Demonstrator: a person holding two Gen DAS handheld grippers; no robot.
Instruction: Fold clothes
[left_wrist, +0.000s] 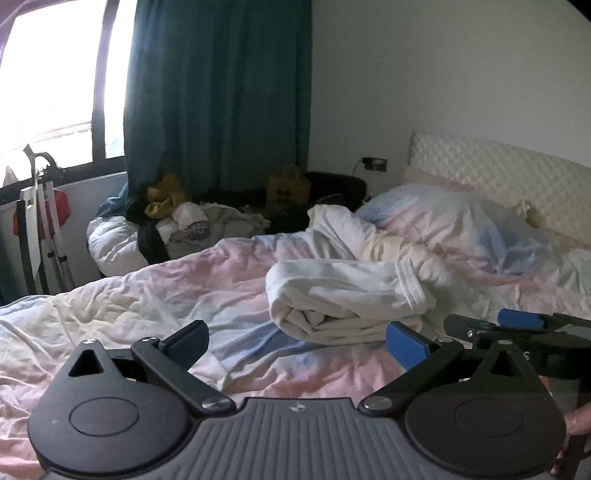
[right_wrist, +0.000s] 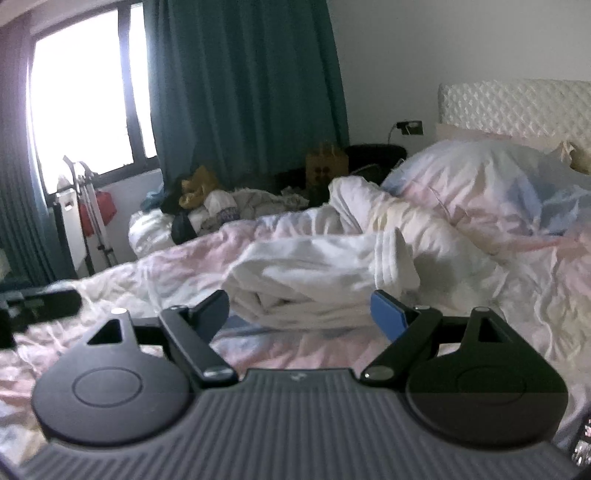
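A folded white garment (left_wrist: 343, 302) is laid on the duvet (left_wrist: 147, 295), its long axis running across the bed. Both the left gripper (left_wrist: 295, 341) and right gripper (right_wrist: 301, 314) are held wide, gripping nothing. Print on distant clothes (left_wrist: 195, 229) seems unreadable.

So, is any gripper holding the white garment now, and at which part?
Nothing is held. The left gripper and right gripper are both open, and the folded white garment lies free on the bed.

Bed (left_wrist: 184, 295) with rumpled pastel duvet, folded white garment (left_wrist: 343, 299), pillow (left_wrist: 443, 218)
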